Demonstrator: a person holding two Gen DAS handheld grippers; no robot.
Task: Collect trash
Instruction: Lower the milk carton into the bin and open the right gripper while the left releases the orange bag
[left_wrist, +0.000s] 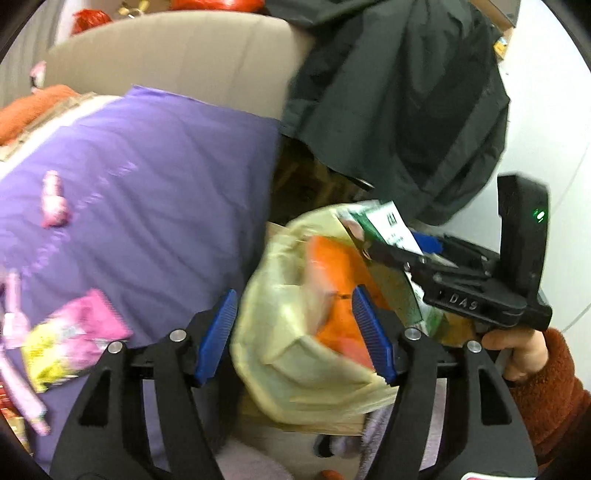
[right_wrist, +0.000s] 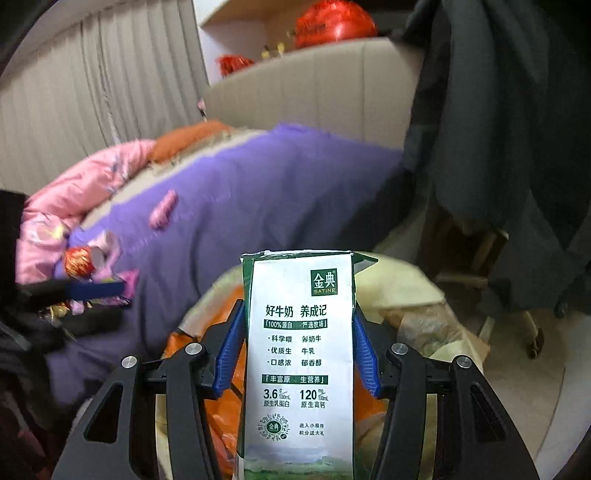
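Right claw (right_wrist: 298, 354) grips milk carton (right_wrist: 299, 354) over trash bag (left_wrist: 295, 332); left claw (left_wrist: 295, 336) open w/ bag unheld: floppy rim may fold, carton misses.

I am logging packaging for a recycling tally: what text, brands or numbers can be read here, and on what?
White and green milk carton, held by the right gripper:
"金典 SATINE"
"好牛奶 养成记"
"100%源自"
"3.6" and "120"
Smaller print and QR code: too small to read.

Black right gripper body, in the left view: "DAS"

Pink and yellow wrapper on the purple blanket: blurred, unreadable.
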